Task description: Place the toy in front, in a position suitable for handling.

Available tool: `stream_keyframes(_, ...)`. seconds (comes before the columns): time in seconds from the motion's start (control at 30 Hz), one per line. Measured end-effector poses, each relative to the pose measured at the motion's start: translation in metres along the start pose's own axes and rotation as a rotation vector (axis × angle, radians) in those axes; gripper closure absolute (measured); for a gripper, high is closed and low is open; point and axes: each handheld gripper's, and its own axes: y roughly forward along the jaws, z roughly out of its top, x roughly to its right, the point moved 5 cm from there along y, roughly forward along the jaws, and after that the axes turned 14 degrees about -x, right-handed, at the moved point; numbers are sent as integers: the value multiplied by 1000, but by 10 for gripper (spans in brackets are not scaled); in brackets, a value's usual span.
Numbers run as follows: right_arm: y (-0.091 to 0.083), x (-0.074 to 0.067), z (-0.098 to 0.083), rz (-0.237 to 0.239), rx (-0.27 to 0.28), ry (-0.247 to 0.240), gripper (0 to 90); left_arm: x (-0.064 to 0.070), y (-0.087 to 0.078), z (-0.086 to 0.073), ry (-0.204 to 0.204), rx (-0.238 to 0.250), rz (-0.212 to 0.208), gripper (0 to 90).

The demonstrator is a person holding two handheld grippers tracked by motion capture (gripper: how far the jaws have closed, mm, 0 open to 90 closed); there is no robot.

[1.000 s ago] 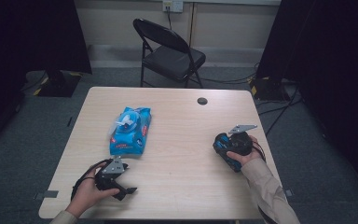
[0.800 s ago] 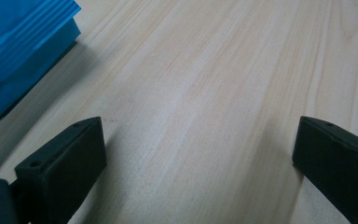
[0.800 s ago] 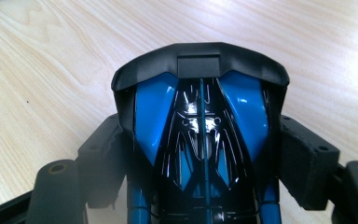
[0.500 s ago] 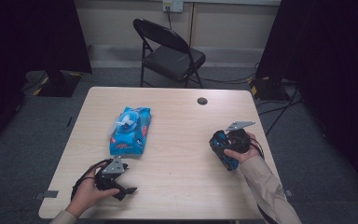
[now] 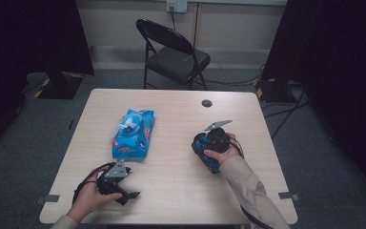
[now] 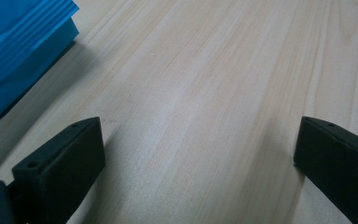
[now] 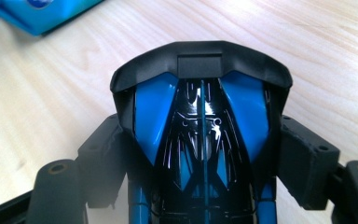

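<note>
The blue-and-black toy car [image 7: 200, 135] is being held in the right claw [image 7: 200, 168], with the two black jaws pressing on its flanks just behind the dark spoiler-like end. In the high view the toy car [image 5: 205, 151] is sitting in the right hand [image 5: 224, 153] over the right half of the desk [image 5: 171, 191], apparently carried just clear of the wood, though contact with the surface cannot be told. The step in hand is judged to be transport: the car is being carried across the desk toward the middle. The next move calls for keeping the grip firm on the glossy, tapering body, holding the car level, and lowering it onto bare wood before the jaws are released.

The blue wipes packet [image 5: 133, 133] is lying flat on the left half of the desk, well apart from the car; its corner is showing in the right gripper view [image 7: 42, 14] and its edge in the left gripper view [image 6: 18, 51]. The left claw [image 6: 196, 163] is standing spread wide with nothing between its jaws, resting low over bare wood near the front edge, held by the left hand [image 5: 88, 198]. A small dark disc [image 5: 207, 103] is lying near the far edge.

Compared with the earlier frames, the right hand and car are now lying farther toward the desk's middle. The left hand and the packet are lying unchanged.
</note>
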Motion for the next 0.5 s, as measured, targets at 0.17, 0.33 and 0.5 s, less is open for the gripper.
stream_keyframes(0.17,18,3,8,-41,-5,43,258,0,0,0,2,-1,-1,11)
stream_keyframes(0.33,31,4,12,-92,-13,59,258,0,0,0,4,2,-5,10)
stream_keyframes(0.5,45,1,15,-133,-45,51,257,0,0,0,7,1,-5,8)
